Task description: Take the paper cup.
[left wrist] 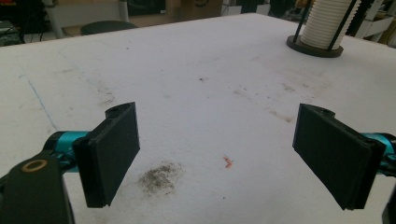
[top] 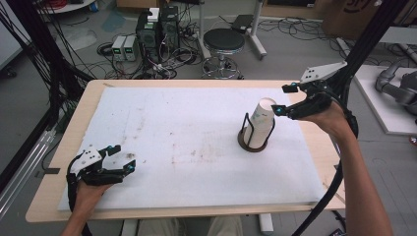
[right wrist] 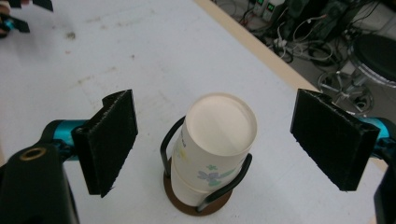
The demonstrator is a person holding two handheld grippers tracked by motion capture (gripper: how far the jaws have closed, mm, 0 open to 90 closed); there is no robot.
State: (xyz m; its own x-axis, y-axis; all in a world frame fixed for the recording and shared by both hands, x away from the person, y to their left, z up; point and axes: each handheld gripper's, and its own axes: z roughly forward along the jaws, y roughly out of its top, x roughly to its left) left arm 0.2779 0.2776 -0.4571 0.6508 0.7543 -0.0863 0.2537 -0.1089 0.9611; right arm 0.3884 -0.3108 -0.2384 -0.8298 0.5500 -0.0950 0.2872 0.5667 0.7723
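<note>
Toward the right side of a white foam mat point(top: 187, 142) laid on a light wooden table point(top: 74, 123), a stack of upside-down white paper cups point(top: 260, 123) is held upright in a round dark brown base with black wire uprights point(top: 252, 142). The right gripper point(top: 287, 101) is raised above and just to the right of the stack's top, carried by a hand point(top: 327, 120) whose forearm is angled up from the lower right edge of the high view. In the right gripper view, its two black jaws are spread wide, one to either side of the stack of cups point(right wrist: 217, 144) below, with nothing touched by the pads. The left gripper point(top: 123, 160) is rested low at the near left corner of the mat, held by a hand point(top: 88, 191) with the wrist bent inward. In the left gripper view, its jaws are likewise spread apart over bare, stained mat point(left wrist: 196, 116), with nothing between them, and the cup stack point(left wrist: 324, 23) is seen well away at the far right.
</note>
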